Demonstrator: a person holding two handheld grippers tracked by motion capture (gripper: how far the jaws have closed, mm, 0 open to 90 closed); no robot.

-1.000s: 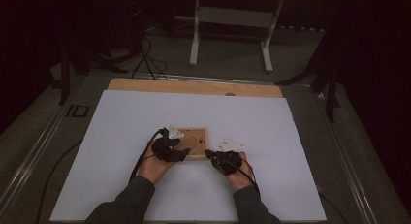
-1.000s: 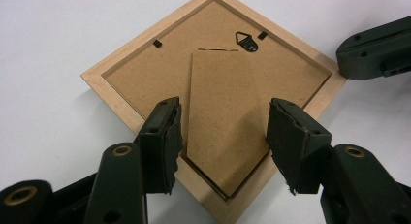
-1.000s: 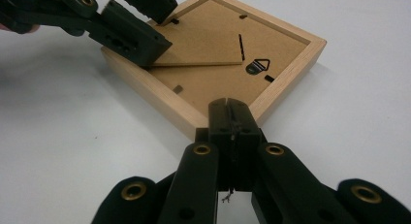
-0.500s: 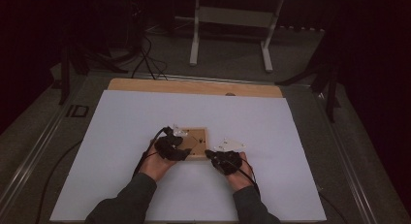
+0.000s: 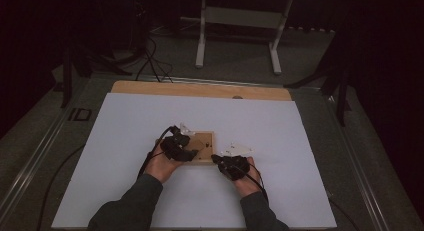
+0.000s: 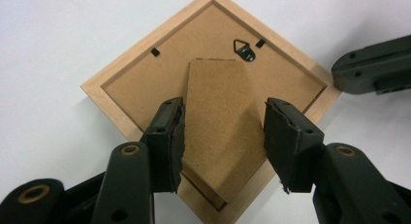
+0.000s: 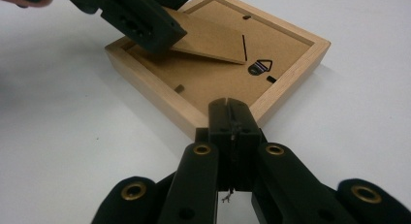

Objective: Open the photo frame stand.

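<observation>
While the wooden picture frame (image 6: 213, 88) lies face down near the middle of the white table (image 5: 125, 131), my left gripper (image 6: 224, 136) hovers over its back with fingers (image 6: 167, 136) spread to either side of the raised cardboard easel stand (image 6: 218, 117). Whether they touch it, I cannot tell. My right gripper (image 7: 231, 118) has its fingers pressed together, empty, their tips at the frame's near edge, close to the metal hanger (image 7: 260, 67).

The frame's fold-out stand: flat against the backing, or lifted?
Lifted. In the right gripper view the stand slopes up off the backing board, its free end raised between the left gripper's open jaws; the right gripper is shut at the frame's edge.
</observation>
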